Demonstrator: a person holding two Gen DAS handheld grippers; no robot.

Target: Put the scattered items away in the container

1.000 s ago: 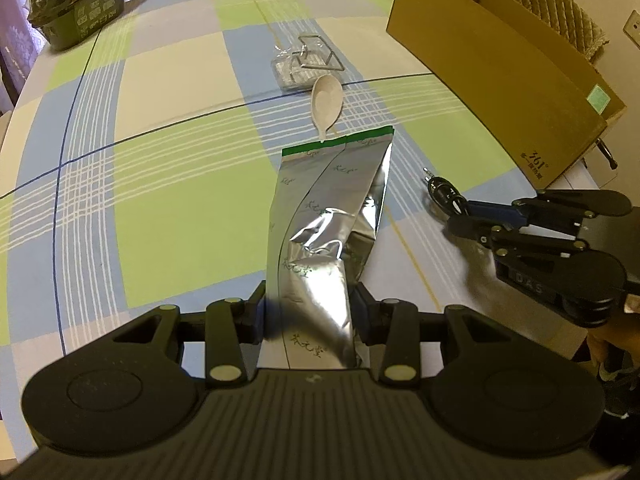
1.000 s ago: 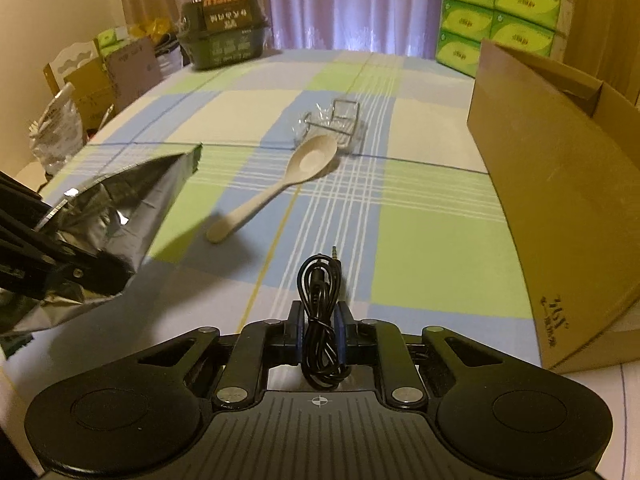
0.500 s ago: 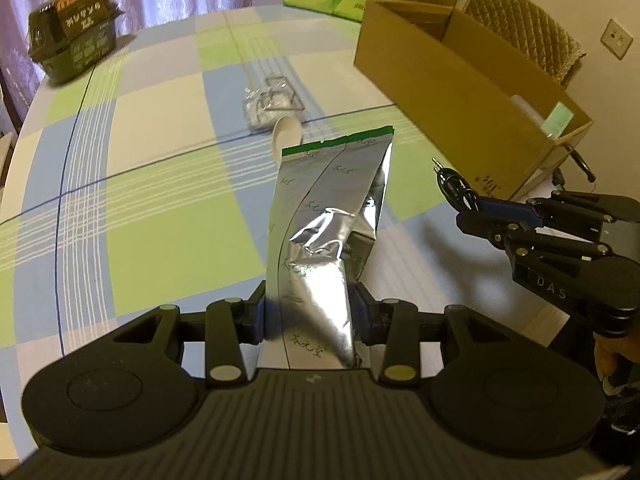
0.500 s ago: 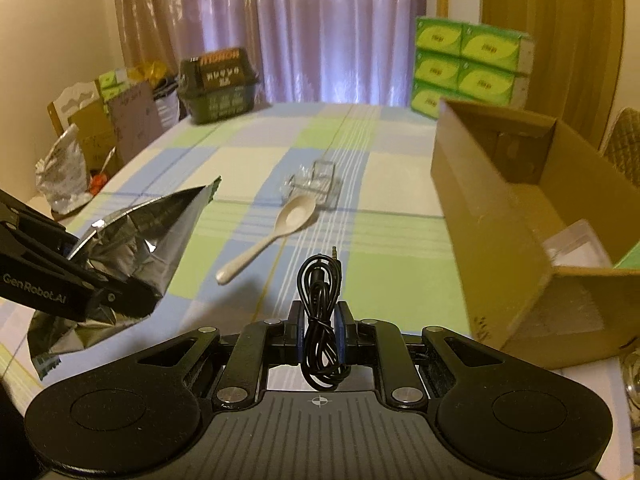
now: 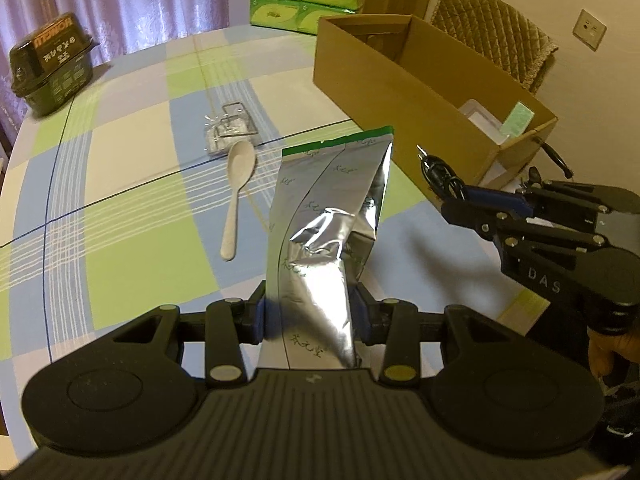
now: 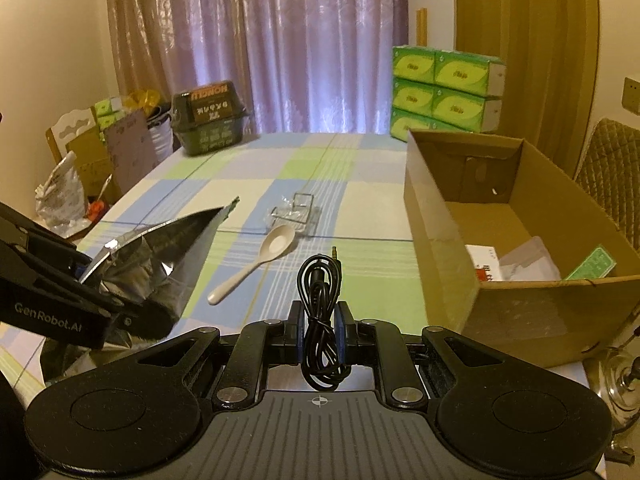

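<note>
- Two grippers in play, both loaded. The left gripper has its fingers closed onto the bottom of a silver foil pouch, which sticks straight up toward 12 o'clock in the left wrist view, green strip at the top edge.
- The right gripper has its fingers pinched tight on a coiled black cable, jack plug poking out the top. From the left camera that gripper sits at about 3 o'clock, held above the tabletop.
- Out past the fingers, at roughly 11 o'clock in both views, a cream plastic spoon lies flat on the checked cloth, bowl end pointing away.
- Just beyond the spoon's bowl there's a small clear packet with a wire clip, practically touching it.
- The cardboard box is at 2 o'clock from the right gripper, open top, sitting on the tabletop's right side. A few bits already in it: a clear plastic piece, something white with red, a green card.
- Far end: a dark green package at 11 o'clock, and stacked green tissue packs at 1 o'clock in front of the curtain.
</note>
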